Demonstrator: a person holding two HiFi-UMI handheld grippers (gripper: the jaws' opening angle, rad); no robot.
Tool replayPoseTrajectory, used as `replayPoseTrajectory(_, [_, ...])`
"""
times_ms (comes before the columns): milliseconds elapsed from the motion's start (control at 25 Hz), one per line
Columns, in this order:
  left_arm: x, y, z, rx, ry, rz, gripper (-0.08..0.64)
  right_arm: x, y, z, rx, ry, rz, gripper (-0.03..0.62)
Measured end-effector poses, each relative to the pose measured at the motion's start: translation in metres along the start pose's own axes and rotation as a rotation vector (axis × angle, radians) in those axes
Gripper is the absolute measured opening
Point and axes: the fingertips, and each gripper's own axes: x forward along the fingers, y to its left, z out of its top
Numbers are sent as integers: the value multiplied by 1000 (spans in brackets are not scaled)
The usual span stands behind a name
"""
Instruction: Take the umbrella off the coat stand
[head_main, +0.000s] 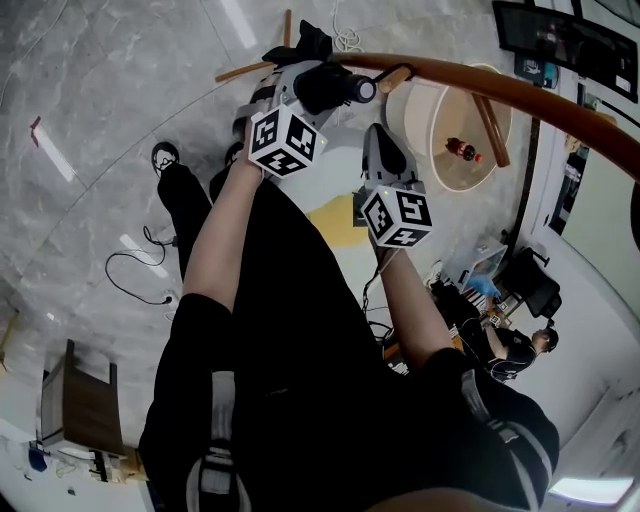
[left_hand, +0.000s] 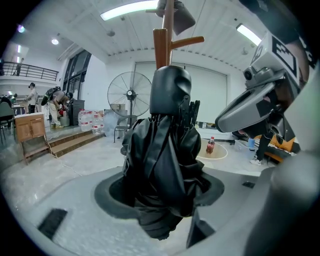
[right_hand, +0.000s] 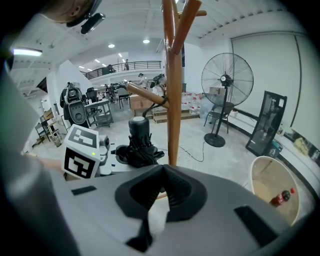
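A black folded umbrella stands between the jaws of my left gripper, whose pads press on its bunched fabric. In the head view that gripper holds the umbrella close to the brown wooden coat stand. The stand's pole and pegs rise right behind the umbrella's handle; whether anything still hangs on a peg I cannot tell. My right gripper is just to the right, its jaws shut on nothing, pointing at the pole. From there the umbrella shows left of the pole.
A pale round tub with a red bottle sits by the stand's foot. A standing fan and a black-framed panel are farther off. A cable lies on the floor, and a person sits at the right.
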Motion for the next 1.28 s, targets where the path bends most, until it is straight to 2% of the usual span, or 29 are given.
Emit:
replayPoseTrajectory(360, [-26, 0, 8, -15, -6, 19, 273, -6, 20, -5, 34, 1, 4, 5])
replayPoseTrajectory(840, [-58, 8, 8, -47, -33, 39, 273, -15, 44, -9, 28, 1, -6, 5])
replayPoseTrajectory(1280, [-115, 24, -10, -84, -18, 81, 272, -12, 101, -3, 6, 2, 38, 5])
